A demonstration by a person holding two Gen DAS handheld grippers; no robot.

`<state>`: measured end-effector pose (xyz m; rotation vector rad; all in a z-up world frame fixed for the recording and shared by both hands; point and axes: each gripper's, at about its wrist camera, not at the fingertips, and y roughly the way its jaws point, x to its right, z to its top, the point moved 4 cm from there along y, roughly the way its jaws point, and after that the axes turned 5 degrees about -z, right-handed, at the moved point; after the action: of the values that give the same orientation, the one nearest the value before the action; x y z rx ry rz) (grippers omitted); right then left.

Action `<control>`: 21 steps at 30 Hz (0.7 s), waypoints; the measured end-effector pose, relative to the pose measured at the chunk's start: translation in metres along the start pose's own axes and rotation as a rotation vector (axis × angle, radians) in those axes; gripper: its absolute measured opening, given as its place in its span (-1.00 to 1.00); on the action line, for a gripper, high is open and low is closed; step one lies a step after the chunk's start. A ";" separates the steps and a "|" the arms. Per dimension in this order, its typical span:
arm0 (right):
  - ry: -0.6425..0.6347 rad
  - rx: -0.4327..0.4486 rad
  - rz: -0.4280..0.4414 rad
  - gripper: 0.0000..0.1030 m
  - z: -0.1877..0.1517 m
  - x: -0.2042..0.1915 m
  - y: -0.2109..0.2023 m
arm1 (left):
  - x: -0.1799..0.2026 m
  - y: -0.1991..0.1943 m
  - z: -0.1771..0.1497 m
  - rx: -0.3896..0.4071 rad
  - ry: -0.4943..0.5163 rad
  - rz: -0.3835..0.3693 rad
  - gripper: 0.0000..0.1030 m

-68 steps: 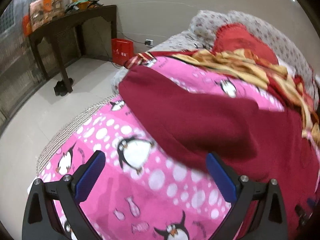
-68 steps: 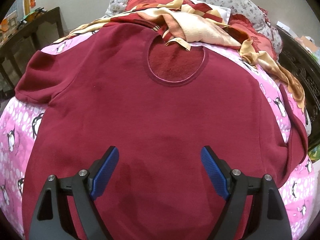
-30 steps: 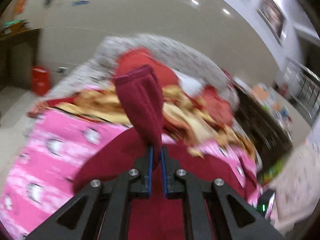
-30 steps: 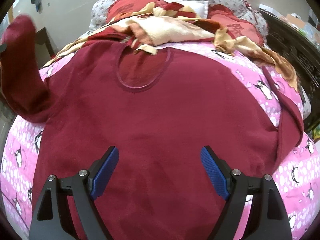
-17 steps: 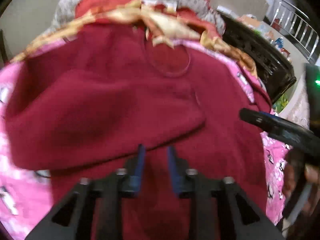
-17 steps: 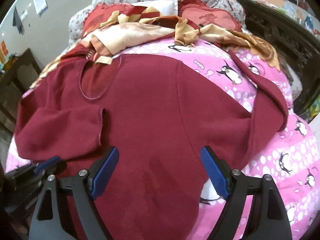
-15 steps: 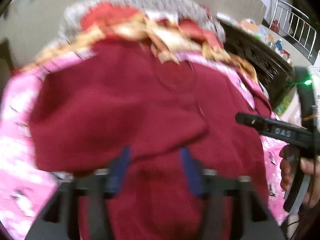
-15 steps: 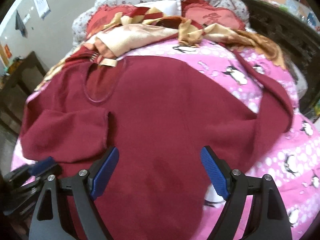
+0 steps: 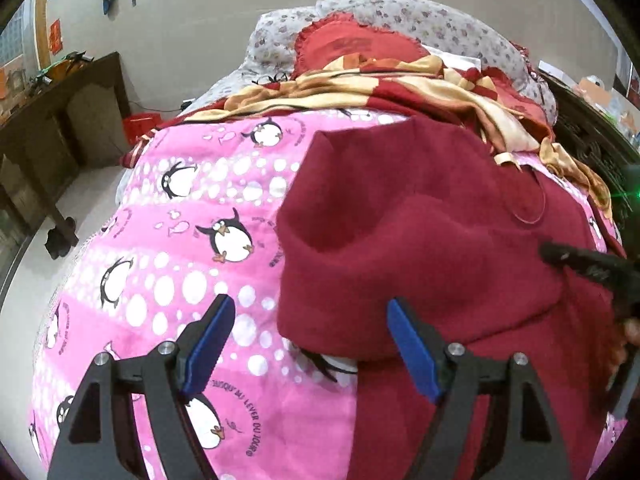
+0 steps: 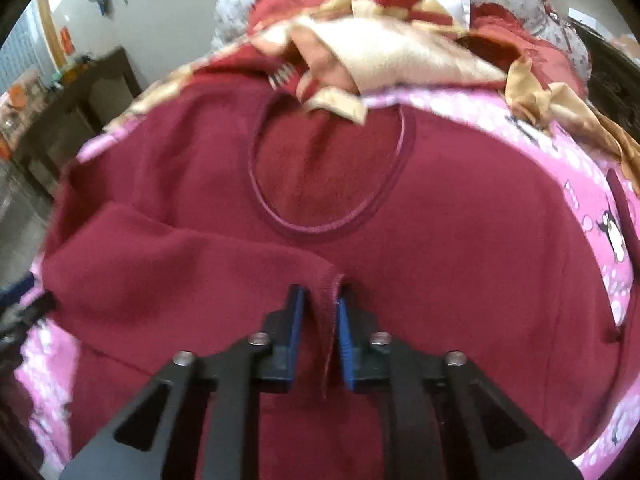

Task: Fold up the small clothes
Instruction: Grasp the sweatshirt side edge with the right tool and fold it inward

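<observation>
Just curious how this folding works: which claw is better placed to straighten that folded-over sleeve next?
Probably the right claw: it is shut on the sleeve cuff lying across the maroon top. The left claw is opening, gripping nothing.

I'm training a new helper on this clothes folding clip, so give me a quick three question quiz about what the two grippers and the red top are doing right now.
1. True or false: the left gripper has its jaws spread, with nothing pinched between them.
2. What is the right gripper shut on? A) the pink penguin blanket B) the cuff of the folded-in sleeve C) the neckline
3. Fill in: the dark red top lies with its neckline toward the ____ pile of bedding.

Key: 1 true (jaws opening); 2 B; 3 red and gold.
</observation>
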<state>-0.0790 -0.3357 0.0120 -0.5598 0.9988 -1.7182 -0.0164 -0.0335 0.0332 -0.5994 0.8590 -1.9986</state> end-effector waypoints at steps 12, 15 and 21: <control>0.086 -0.007 -0.242 -0.40 -0.004 0.088 -0.043 | 0.009 0.022 -0.010 -0.029 -0.001 -0.016 0.60; 0.104 0.127 -0.204 -0.04 0.008 0.072 -0.071 | 0.007 0.021 -0.008 -0.021 -0.005 -0.018 0.60; -0.188 0.147 0.149 0.08 0.032 -0.059 -0.052 | 0.005 0.031 -0.005 -0.034 -0.019 0.003 0.60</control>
<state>-0.0615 -0.2859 0.0780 -0.5270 0.7561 -1.5606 -0.0062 -0.0481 0.0068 -0.6345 0.8835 -1.9762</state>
